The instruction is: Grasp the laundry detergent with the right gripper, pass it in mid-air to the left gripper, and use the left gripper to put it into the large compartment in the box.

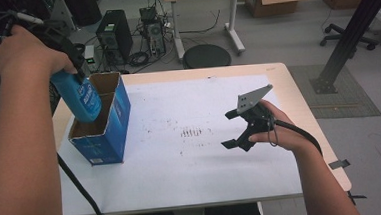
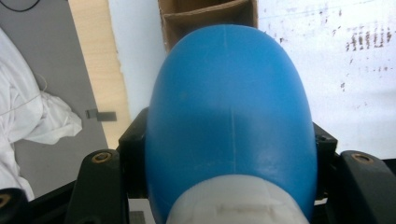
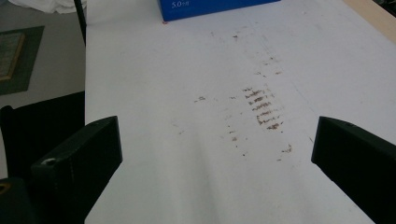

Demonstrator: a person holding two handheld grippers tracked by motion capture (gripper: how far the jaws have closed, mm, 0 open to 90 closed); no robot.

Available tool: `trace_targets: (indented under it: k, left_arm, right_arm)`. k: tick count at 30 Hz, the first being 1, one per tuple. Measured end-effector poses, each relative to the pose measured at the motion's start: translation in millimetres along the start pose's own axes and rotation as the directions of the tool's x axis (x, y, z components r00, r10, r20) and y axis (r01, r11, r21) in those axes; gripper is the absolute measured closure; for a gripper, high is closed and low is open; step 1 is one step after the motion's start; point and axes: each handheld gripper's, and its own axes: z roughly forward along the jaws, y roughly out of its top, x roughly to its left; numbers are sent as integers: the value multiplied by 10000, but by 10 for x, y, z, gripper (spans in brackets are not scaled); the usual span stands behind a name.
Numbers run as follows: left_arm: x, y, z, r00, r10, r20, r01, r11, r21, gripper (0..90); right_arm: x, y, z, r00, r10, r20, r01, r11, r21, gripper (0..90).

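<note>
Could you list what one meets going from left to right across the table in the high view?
Blue bottle held in the left tongs → blue cardboard box → dark smudges on the white sheet → right tongs, open.

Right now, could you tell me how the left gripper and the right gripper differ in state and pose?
The left gripper is shut on the blue bottle, while the right gripper is open and empty. The left gripper is raised over the blue cardboard box, lowering the bottle into it; the right gripper sits low over the white sheet, apart from the box. Both are black two-jaw grippers, each held in a hand.
</note>
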Motion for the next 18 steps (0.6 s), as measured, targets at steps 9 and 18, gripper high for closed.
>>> trace_targets:
  k: [9, 18]
  left_arm:
    - [9, 26, 212, 10000, 28, 69, -29, 10000, 72, 383]
    - [15, 53, 406, 9999, 51, 137, -53, 9998, 193, 383]
  right_arm:
    - [9, 0, 25, 10000, -8, -50, 8, 10000, 7, 18]
    - [0, -13, 26, 10000, 42, -23, -42, 10000, 25, 18]
